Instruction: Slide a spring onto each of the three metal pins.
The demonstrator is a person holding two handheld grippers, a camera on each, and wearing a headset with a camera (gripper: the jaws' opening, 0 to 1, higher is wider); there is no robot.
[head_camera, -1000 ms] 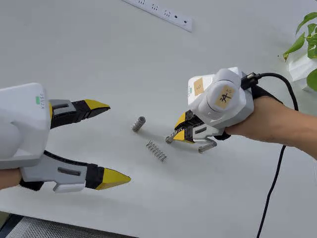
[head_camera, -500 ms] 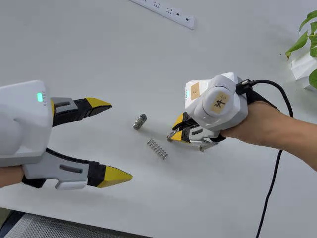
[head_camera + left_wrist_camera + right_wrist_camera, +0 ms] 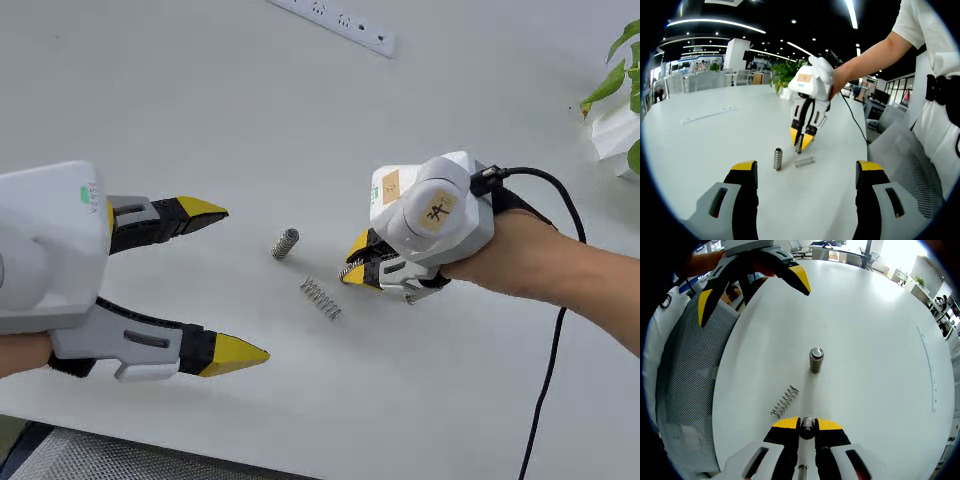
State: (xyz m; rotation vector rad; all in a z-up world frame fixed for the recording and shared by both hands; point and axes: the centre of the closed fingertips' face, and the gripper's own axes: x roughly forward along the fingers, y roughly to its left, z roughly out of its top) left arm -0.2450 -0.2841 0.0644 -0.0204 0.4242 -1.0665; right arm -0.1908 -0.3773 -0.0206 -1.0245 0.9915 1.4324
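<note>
1. Head view. The left gripper (image 3: 225, 282) hovers over the white tabletop (image 3: 200, 100), its yellow-tipped jaws spread wide and empty. The right gripper (image 3: 352, 264) has its tips down near the table and pinches a thin grey metal pin with spring coils at its front end (image 3: 347, 270). A short silver pin wearing a spring (image 3: 285, 243) sits between the two grippers. A loose steel coil spring (image 3: 320, 299) lies flat near the right gripper's tips.
2. Left gripper view. The left gripper's jaws stand far apart. The short silver pin stands upright, with the loose spring lying just beside it, not touching. The right gripper points downward behind them, coils showing below its tips.
3. Right gripper view. The right gripper's jaws are clamped on the thin pin. The loose spring lies diagonally ahead, and the short pin stands farther on.
</note>
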